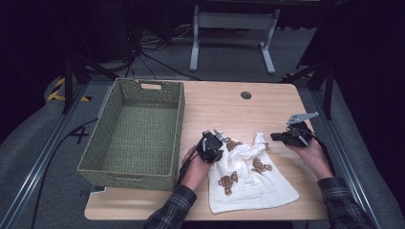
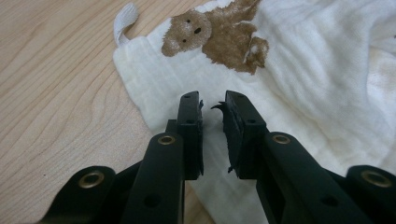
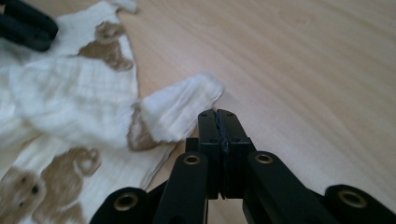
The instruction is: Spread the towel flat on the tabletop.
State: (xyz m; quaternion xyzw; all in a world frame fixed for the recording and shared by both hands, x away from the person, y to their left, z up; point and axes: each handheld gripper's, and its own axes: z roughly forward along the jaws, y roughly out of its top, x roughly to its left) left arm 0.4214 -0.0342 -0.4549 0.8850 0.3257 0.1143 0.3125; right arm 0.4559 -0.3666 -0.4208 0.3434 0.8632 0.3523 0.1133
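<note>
A pale wood surface (image 1: pixel 267 102) stands in a dark room with grey carpet. The white cloth (image 1: pixel 250 179) (brown animal print) lies near the front edge, long axis running toward the back. The green woven basket (image 1: pixel 133 133) at the left edge holds nothing. The left gripper (image 2: pixel 212 109) hovers slightly parted over the cloth; the right gripper (image 3: pixel 217 122) is clenched on nothing beside the cloth's corner.

The cloth (image 1: pixel 248 174) lies on the table (image 1: pixel 267 105), between the left gripper (image 1: pixel 216 143) over its near-left corner and the right gripper (image 1: pixel 282 137) just off its far-right corner; the basket (image 1: pixel 136 133) sits left of the left gripper, well apart from the right one
</note>
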